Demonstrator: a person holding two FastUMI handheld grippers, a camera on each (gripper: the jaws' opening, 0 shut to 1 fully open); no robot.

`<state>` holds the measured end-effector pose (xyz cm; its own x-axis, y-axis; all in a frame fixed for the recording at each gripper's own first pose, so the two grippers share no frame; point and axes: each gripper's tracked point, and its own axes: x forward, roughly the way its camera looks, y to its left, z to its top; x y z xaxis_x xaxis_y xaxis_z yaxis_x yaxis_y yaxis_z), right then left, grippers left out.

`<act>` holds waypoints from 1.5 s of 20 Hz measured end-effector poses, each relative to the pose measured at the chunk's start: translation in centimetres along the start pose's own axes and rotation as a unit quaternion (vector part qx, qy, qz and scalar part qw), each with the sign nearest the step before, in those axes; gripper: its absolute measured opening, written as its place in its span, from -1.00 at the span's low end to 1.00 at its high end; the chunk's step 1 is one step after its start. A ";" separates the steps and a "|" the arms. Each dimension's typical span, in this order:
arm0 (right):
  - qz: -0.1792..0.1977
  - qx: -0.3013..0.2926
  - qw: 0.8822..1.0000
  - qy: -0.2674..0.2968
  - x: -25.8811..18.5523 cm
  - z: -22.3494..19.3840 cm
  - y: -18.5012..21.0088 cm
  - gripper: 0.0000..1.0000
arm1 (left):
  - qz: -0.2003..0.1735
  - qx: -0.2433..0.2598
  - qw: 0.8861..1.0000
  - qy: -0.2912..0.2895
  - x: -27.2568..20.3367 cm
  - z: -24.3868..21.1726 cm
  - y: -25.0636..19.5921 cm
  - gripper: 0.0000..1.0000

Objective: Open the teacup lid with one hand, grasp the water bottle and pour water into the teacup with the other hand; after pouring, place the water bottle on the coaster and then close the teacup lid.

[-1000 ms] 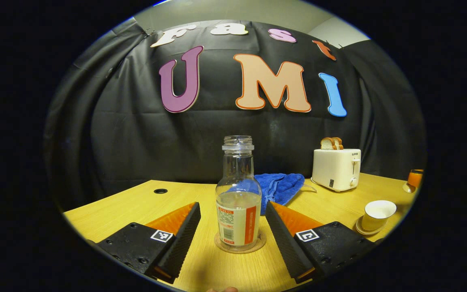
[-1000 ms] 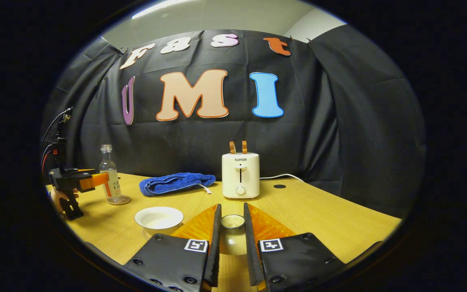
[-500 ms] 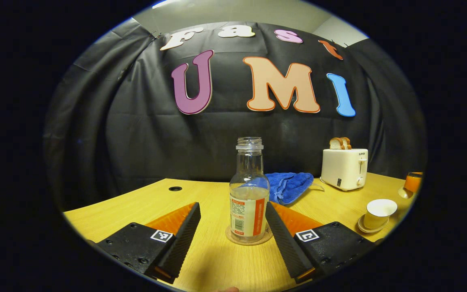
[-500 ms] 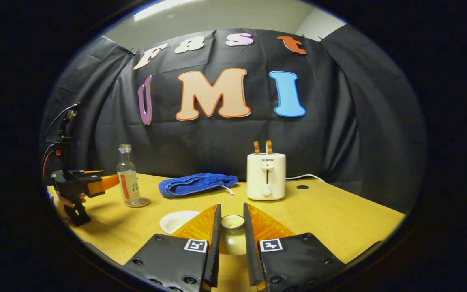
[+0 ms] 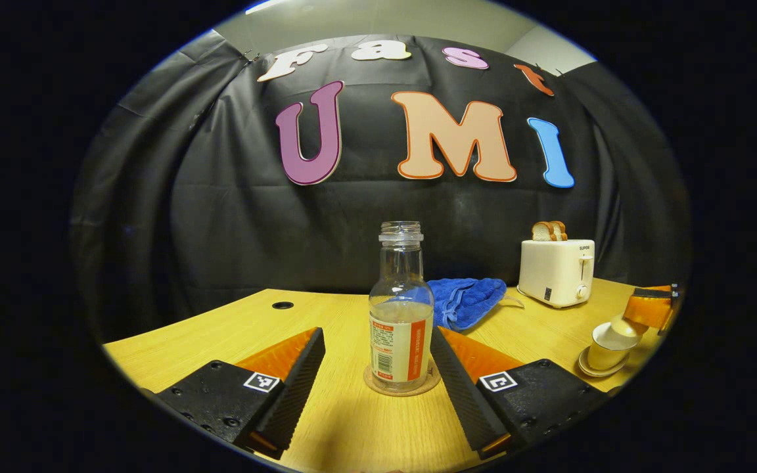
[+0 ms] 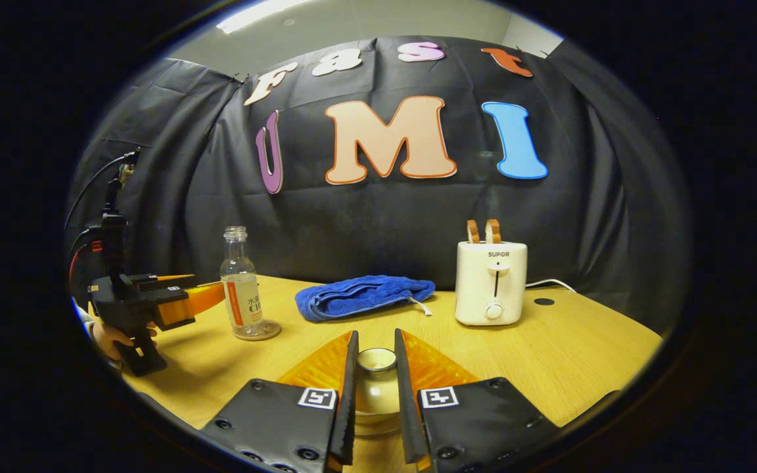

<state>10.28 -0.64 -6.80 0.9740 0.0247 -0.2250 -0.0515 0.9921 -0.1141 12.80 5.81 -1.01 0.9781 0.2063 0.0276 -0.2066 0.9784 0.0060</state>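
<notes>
The left gripper (image 5: 375, 368) is wide open around the water bottle (image 5: 400, 309); the right gripper (image 6: 375, 387) pinches the teacup lid (image 6: 376, 384) at 6 o'clock

Water bottle (image 5: 399, 309) stands on coaster (image 5: 399, 386), towel (image 5: 467, 301) behind, toaster (image 5: 556, 271) right.

Water bottle (image 5: 400, 309): I see clear glass, white-and-orange label
Coaster (image 5: 399, 387): light brown
Towel (image 6: 364, 295): blue
Toaster (image 6: 491, 282): cream white
Table (image 6: 569, 345): yellow wood grain
</notes>
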 end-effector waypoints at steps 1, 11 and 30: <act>0.006 -0.001 1.000 0.008 0.2 -0.2 0.3 -0.36 | 0.001 0.000 1.000 0.000 0.0 0.0 0.0 0.87; 0.037 -0.001 0.998 0.044 0.9 -1.1 1.3 -0.36 | -0.005 0.000 1.000 0.000 0.0 0.0 -0.2 0.87; 0.013 0.006 0.999 -0.030 -0.7 1.1 0.3 0.70 | -0.013 -0.001 1.000 -0.003 -0.1 0.2 -0.4 0.87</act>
<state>9.84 -0.22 -5.58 0.9841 0.0567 -0.1685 -0.0738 0.9925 -0.0970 12.75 5.42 -0.87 0.9829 0.1813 0.0328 -0.1815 0.9834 0.0052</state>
